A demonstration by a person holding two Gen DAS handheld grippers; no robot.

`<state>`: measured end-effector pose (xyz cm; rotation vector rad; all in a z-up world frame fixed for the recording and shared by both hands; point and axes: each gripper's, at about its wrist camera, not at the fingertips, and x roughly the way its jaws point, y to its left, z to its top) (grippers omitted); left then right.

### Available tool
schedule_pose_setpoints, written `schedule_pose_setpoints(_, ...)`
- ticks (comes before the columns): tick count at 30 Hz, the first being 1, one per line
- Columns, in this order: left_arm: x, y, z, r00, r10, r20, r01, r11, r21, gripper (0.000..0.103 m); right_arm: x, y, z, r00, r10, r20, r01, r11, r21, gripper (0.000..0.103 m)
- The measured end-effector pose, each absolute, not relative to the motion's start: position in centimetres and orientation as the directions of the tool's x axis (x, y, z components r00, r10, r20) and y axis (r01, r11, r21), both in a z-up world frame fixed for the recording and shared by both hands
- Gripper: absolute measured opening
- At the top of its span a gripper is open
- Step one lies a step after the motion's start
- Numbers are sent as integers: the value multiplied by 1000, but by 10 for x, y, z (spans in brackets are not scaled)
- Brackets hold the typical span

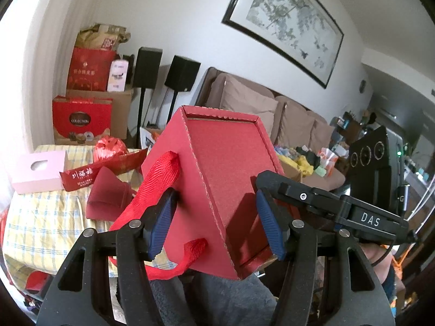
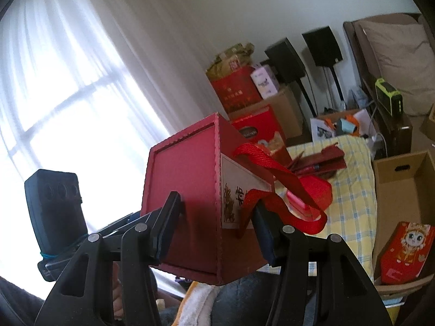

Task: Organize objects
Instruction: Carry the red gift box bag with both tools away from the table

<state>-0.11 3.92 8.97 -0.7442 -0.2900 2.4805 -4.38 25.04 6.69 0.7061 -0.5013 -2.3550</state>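
Checked cloth (image 1: 40, 217) behind; both tongs (image 1: 214, 222) clamp rigid red cardboard box (image 1: 225, 168)

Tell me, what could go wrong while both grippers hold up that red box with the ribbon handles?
The red box is pinched at its corners by the left hand-held gripper and the right hand-held gripper, so it might twist or slip out. Its loose red ribbon handle dangles and could snag on a finger. If dropped, the box could land on the red packets lying on the checked cloth.
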Motion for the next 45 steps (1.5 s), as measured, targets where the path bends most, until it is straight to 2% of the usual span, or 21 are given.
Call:
schedule_pose_setpoints(18,36,58,121,-728,556,-402,-491,-831,-260,57,3,267,97,-712,-639,-291,476,-744,469,53)
schedule_pose_setpoints(33,43,82,124,-693,599,-401,-539,-800,-264,57,30,294,102,-754,-585,-300,432,-785,445,53)
schedule_pose_setpoints(45,38,112,158,-693,613,-380,-573,-788,-225,57,33,318,129,-790,-555,-261,412,-795,446,52)
